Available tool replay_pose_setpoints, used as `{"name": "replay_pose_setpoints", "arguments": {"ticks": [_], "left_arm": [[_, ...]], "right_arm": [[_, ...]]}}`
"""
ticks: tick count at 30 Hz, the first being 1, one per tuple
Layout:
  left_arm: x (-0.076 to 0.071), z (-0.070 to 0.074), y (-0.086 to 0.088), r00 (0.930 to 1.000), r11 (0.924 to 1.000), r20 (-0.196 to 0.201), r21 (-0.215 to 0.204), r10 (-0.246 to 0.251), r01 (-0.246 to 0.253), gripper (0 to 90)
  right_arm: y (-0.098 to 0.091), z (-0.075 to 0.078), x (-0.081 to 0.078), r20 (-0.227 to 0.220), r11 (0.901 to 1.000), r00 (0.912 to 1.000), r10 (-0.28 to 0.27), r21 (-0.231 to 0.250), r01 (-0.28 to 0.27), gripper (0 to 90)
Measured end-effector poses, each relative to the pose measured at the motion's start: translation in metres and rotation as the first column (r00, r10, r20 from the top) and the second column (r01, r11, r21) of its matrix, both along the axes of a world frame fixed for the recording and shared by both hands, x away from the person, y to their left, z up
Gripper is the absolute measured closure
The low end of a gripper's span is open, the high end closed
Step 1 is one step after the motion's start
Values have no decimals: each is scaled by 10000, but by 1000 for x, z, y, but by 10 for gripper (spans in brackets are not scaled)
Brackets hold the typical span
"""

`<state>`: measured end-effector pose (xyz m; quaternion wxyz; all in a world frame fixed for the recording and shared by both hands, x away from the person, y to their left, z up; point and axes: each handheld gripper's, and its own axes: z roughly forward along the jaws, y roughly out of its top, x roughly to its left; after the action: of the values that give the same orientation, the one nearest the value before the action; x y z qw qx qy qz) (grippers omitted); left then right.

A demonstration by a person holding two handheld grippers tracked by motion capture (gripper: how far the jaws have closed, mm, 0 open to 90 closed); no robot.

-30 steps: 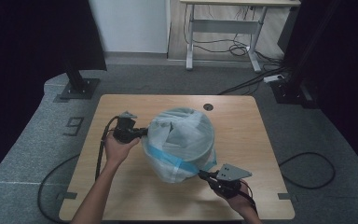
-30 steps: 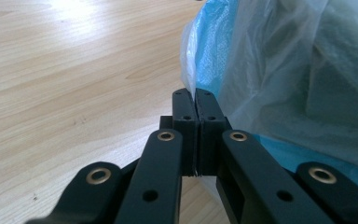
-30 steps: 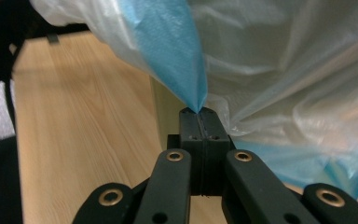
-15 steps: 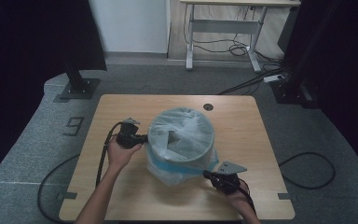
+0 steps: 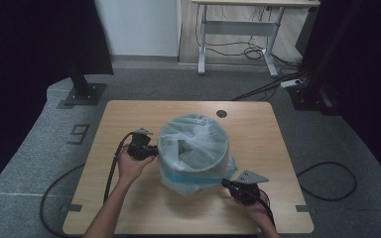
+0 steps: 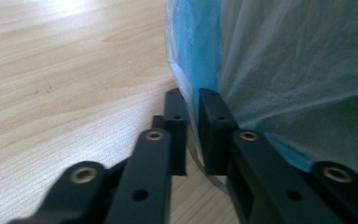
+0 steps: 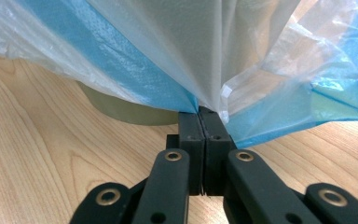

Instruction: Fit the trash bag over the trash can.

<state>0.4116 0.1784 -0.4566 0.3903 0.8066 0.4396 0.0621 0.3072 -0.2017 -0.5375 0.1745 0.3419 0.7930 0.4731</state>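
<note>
A round bin (image 5: pixel 193 144) stands mid-table, lined with a translucent white-and-blue plastic bag (image 5: pixel 188 181) whose skirt hangs down its outside. My left gripper (image 5: pixel 154 151) is at the bin's left side. In the left gripper view its jaws (image 6: pixel 193 100) have just been opening, and a narrow gap shows with the bag's edge (image 6: pixel 284 70) loose between the pads. My right gripper (image 5: pixel 225 183) is low at the bin's front right. In the right gripper view it (image 7: pixel 199 114) is shut on a gathered fold of the bag (image 7: pixel 168 46), with the olive bin wall (image 7: pixel 126 109) behind.
The wooden table (image 5: pixel 129 119) has a small round cable hole (image 5: pixel 222 113) at the back. Cables trail from both grippers off the front edge. Grey carpet surrounds the table, and black stand bases sit at the back left and right.
The bag, puffed up over the bin a second ago, now sits down over the rim with its middle sunk inside. My right gripper has dropped toward the table, pulling the skirt down.
</note>
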Motion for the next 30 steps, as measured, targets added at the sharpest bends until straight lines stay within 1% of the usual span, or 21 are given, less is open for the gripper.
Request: {"name": "replay_pose_setpoints", "arguments": {"ticks": [2,4,5,6,8,11,15,18,19,20,22,24,27,28,30], "left_arm": [[-4,3,7,9994,9995,316,-316,108,-98,713],[-7,6,14,9992,9979,379,-638,-96,120,646],[-9,7,15,9990,9978,431,-644,-144,172,616],[-11,8,17,9982,9982,574,-571,-149,182,599],[-15,9,21,9972,9980,722,-588,-172,215,574],[-17,10,25,9965,9977,810,-632,-193,245,550],[-18,9,26,9965,9972,791,-669,-272,325,541],[-18,8,27,9962,9970,775,-630,-397,446,538],[-18,8,27,9962,9970,775,-630,-397,446,540],[-17,8,28,9962,9962,751,-706,-452,505,546],[-17,8,28,9964,9942,660,-899,-532,590,568],[-16,8,27,9963,9936,643,-947,-564,624,586],[-14,7,25,9968,9929,608,-1039,-524,585,612],[-13,6,24,9971,9923,575,-1105,-497,558,626],[-12,5,22,9967,9898,529,-1254,-619,682,655]], "right_arm": [[-1,1,-2,141,9999,9999,-74,155,72,809],[-3,4,-4,396,9995,9991,-173,282,161,778],[-4,6,-7,519,9990,9985,-190,412,168,767],[-4,7,-8,600,9988,9980,-172,464,144,767],[-6,8,-11,736,9987,9970,-222,481,186,767],[-7,9,-13,758,9978,9967,-289,620,242,767],[-6,8,-13,813,9981,9964,-232,596,184,763],[-6,9,-14,874,9979,9961,-141,645,85,725],[-6,10,-15,866,9975,9962,-134,698,73,692],[-6,12,-17,883,9968,9961,-67,800,-4,643],[-6,17,-21,917,9955,9958,47,935,-133,572],[-4,24,-26,950,9933,9949,326,1075,-428,522],[-1,35,-35,1074,9865,9921,654,1428,-805,439],[2,39,-39,1156,9865,9916,584,1453,-751,407],[7,45,-42,1136,9841,9913,665,1567,-839,381]]}}
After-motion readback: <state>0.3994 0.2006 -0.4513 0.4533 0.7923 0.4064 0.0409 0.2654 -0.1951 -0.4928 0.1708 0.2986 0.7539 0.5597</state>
